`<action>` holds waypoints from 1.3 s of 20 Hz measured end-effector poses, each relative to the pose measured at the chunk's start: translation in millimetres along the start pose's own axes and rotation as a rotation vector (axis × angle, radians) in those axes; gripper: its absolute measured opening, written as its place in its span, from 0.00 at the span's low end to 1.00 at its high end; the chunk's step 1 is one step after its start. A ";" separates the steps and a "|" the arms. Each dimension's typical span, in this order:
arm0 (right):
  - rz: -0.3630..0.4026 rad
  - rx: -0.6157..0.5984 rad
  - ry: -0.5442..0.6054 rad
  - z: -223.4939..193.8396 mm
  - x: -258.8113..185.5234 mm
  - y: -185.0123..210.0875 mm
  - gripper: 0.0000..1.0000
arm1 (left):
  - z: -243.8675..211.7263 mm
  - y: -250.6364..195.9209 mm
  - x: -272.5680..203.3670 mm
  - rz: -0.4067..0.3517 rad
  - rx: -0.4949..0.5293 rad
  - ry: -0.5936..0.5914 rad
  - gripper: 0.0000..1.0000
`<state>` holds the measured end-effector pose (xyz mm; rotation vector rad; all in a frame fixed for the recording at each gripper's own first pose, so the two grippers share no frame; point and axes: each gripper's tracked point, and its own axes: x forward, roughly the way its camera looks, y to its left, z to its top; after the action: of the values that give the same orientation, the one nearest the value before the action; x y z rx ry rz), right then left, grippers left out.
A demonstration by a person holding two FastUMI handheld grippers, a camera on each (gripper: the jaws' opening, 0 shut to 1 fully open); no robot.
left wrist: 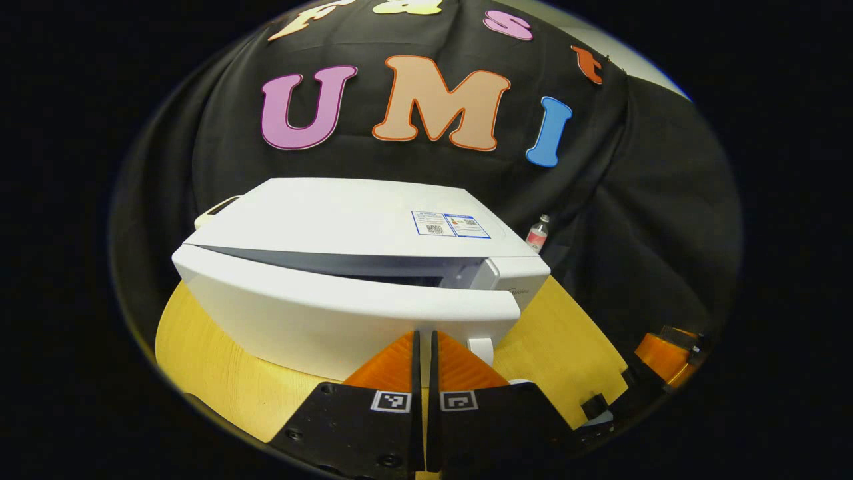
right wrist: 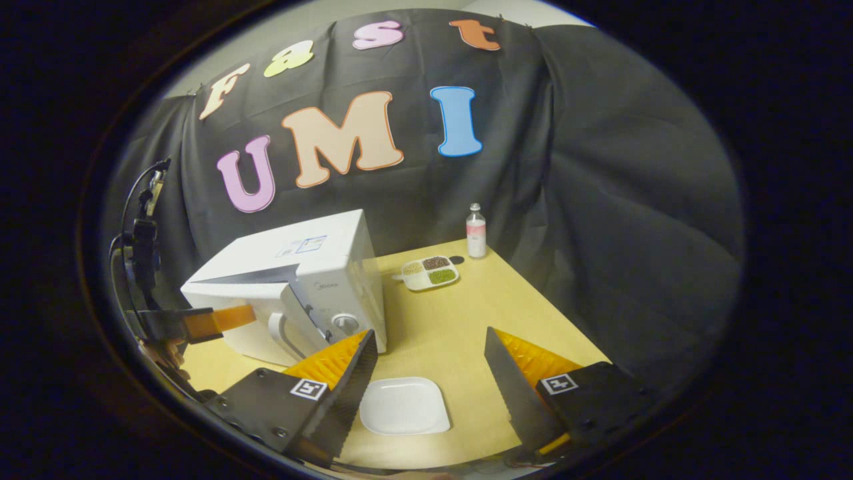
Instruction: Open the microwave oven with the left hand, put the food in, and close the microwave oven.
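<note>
Clearly the wooden tabletop carries everything, and the white box-shaped microwave oven stands toward its left edge with its door ajar, a dark gap showing along the top, so the opening step seems under way. The left gripper, fingers closed together on nothing, sits close in front of the door, probably to swing it wider. The right gripper, fingers spread apart, hovers above a white square plate at the near edge. The food, a white compartment tray of grains, waits near the far edge beside a small clear bottle.
</note>
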<state>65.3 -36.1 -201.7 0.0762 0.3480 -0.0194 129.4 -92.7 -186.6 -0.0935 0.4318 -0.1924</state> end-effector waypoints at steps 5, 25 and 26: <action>0.001 0.012 -0.002 0.4 -1.0 -0.2 0.92 | 5.7 -6.3 10.0 0.001 -0.005 -0.015 0.02; 0.025 -0.028 0.006 -2.8 4.3 2.1 1.00 | 15.8 5.7 29.6 0.010 -0.122 -0.054 0.01; 0.025 -0.036 0.004 -2.1 4.5 2.7 1.00 | 15.2 6.0 30.0 0.009 -0.114 -0.051 0.01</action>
<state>68.9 -33.3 -205.1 0.0449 0.3514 0.0121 163.5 -92.2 -185.9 -0.2081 0.3919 -0.1559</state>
